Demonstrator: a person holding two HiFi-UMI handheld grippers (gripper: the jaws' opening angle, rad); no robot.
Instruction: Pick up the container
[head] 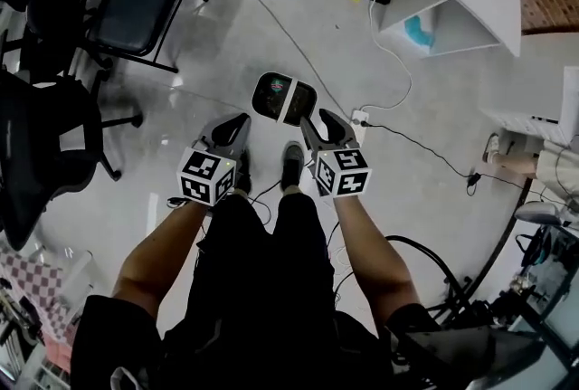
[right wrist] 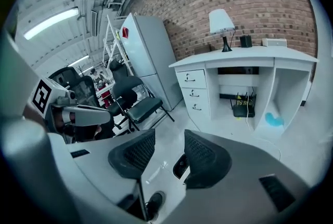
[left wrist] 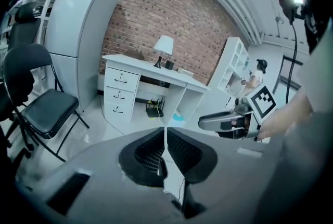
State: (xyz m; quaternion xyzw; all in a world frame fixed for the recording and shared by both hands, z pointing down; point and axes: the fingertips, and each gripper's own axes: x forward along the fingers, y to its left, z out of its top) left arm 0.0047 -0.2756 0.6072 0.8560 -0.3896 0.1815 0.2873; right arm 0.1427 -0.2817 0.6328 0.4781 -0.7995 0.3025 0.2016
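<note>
Standing over the container (head: 283, 98), I point both tools down at it. It is a dark, rounded box with a pale band across it, and it lies on the glossy floor (head: 208, 80) just ahead of my shoes (head: 291, 164). Neither tool touches it yet.

The right hand-held gripper (head: 320, 120) is released, its jaws apart with only floor and a dark shape, probably the container, showing between them. The left hand-held gripper (head: 237, 122) is clenched, pads together on nothing.

The risks, as I judge them:

- **Width:** The container looks wider than the right jaws' gap. A grab across its body would push it away instead of closing on it, so an edge or rim seems the safer target.
- **Slick floor:** On so smooth a floor, a nudge from the shut left tool could send the box skidding out of reach.
- **Cable:** A white plug block (head: 360, 118) and its cable (head: 398, 137) lie near the container on its right. A low sweep from that side could snag them.
- **Contents:** I cannot tell whether the box is lidded or full. A one-sided lift could tip it.
</note>
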